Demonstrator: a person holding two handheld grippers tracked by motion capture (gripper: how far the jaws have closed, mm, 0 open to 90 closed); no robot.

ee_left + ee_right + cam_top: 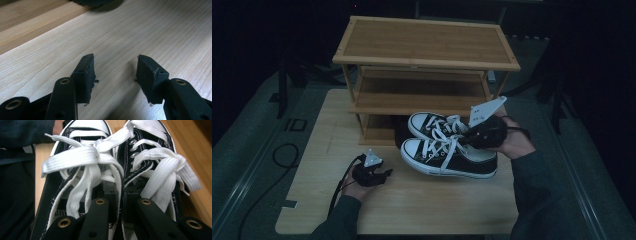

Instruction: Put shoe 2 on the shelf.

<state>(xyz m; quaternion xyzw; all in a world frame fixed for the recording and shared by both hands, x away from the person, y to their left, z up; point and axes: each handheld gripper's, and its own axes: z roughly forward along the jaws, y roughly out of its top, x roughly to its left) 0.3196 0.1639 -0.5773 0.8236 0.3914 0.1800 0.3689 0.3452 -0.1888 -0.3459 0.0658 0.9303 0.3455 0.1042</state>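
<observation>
Between the rack's lowest shelf and my right hand sits the pair of sneakers (447,147), side by side, toes pointing left and slightly toward the left tool, heels at my right; I judge the pair partly lifted off the bench (412,200), though the sole contact is hard to read in this light; right tool (479,134) grips both shoes at once, its jaws pinched on the two inner collars where they meet, as the right gripper view shows, white laces (100,157) spilling over the jaws; shoe rack (424,65) stands directly behind the pair, three bamboo tiers, the bottom tier's opening facing me; long axis of the shoes runs roughly parallel to the rack front, so I judge they need swinging toes-first toward a shelf; upright posts at the rack's front corners and the low edge of the middle shelf are what could catch a toe cap or a loose lace; left tool (115,75) rests low on the bench, jaws apart with nothing between them, well left of the shoes; right arm is plainly the nearer one.
</observation>
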